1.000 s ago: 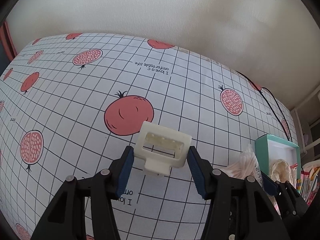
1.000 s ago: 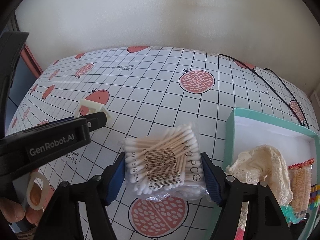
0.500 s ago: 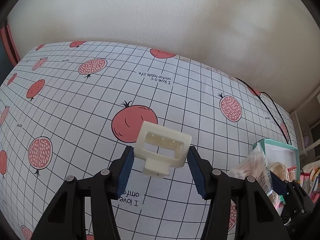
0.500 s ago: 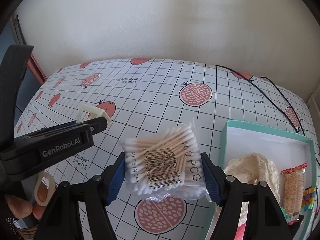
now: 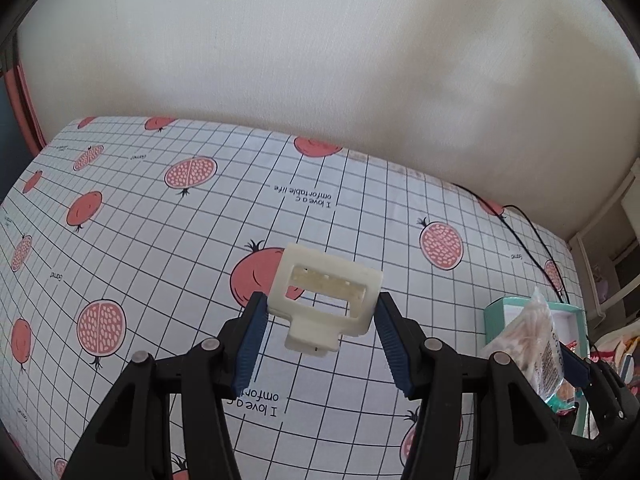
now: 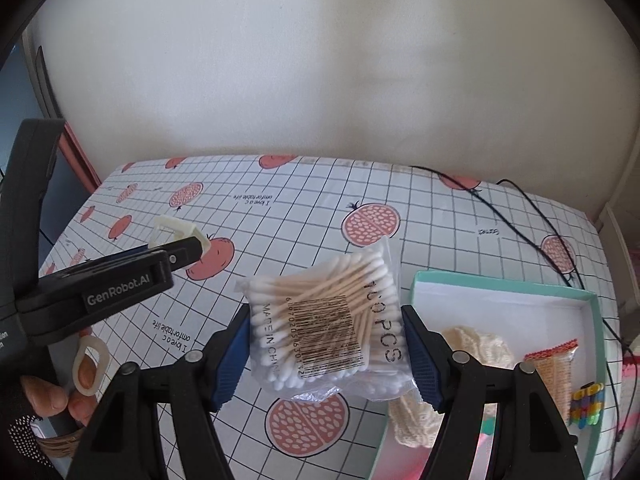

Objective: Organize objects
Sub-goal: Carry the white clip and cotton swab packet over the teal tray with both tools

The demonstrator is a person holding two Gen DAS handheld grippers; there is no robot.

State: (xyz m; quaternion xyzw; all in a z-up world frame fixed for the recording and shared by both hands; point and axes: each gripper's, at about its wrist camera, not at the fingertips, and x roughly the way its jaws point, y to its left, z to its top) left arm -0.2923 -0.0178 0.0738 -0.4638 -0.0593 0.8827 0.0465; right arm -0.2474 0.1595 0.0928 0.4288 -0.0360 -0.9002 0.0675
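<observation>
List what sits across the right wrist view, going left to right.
left gripper holding the cream hair clip → bag of cotton swabs held by the right gripper → cream lace cloth → orange snack packet → colourful clips, these last three inside the teal box.

Matt cream plastic hair clip point(image 5: 326, 302); crinkled glossy film bag of wooden-stemmed cotton swabs point(image 6: 326, 322); smooth printed cloth covers the desk point(image 5: 160, 240); ribbed blue fingers point(image 6: 228, 360).
</observation>
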